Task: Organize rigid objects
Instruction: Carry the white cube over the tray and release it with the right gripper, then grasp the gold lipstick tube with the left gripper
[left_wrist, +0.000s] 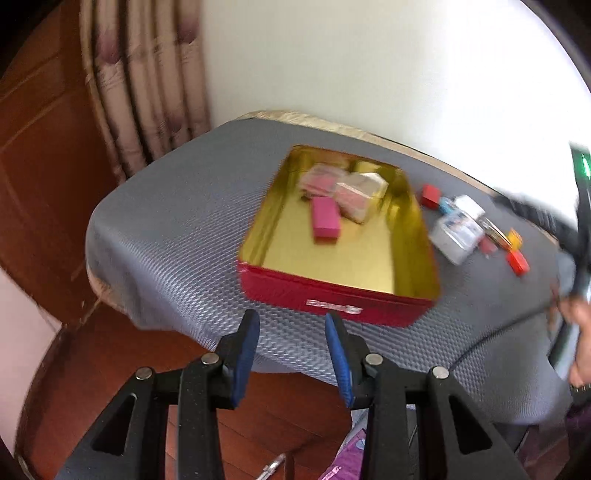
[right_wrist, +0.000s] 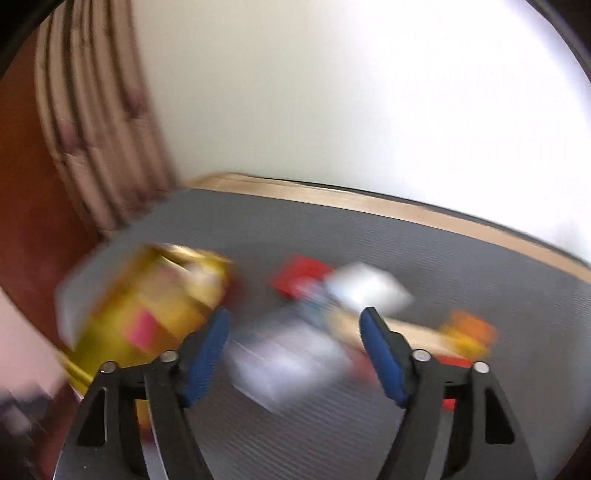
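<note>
A red tin with a gold inside (left_wrist: 332, 295) sits on the grey mat. In it lie a pink block (left_wrist: 325, 220) and clear cases (left_wrist: 347, 188). To its right lie a clear case (left_wrist: 456, 232), red blocks (left_wrist: 430, 195) and an orange piece (left_wrist: 514, 238). My left gripper (left_wrist: 292, 325) is open and empty, just in front of the tin. My right gripper (right_wrist: 295, 325) is open and empty above the blurred clear case (right_wrist: 288, 362), with a red block (right_wrist: 301, 277), a white piece (right_wrist: 365, 286) and an orange piece (right_wrist: 469, 330) beyond. The tin (right_wrist: 155, 310) is to its left.
The grey mat (left_wrist: 177, 229) covers a small table against a white wall. A curtain (left_wrist: 140, 81) and wooden floor (left_wrist: 110, 354) are to the left. The other tool and a hand (left_wrist: 576, 310) show at the right edge. The right wrist view is motion-blurred.
</note>
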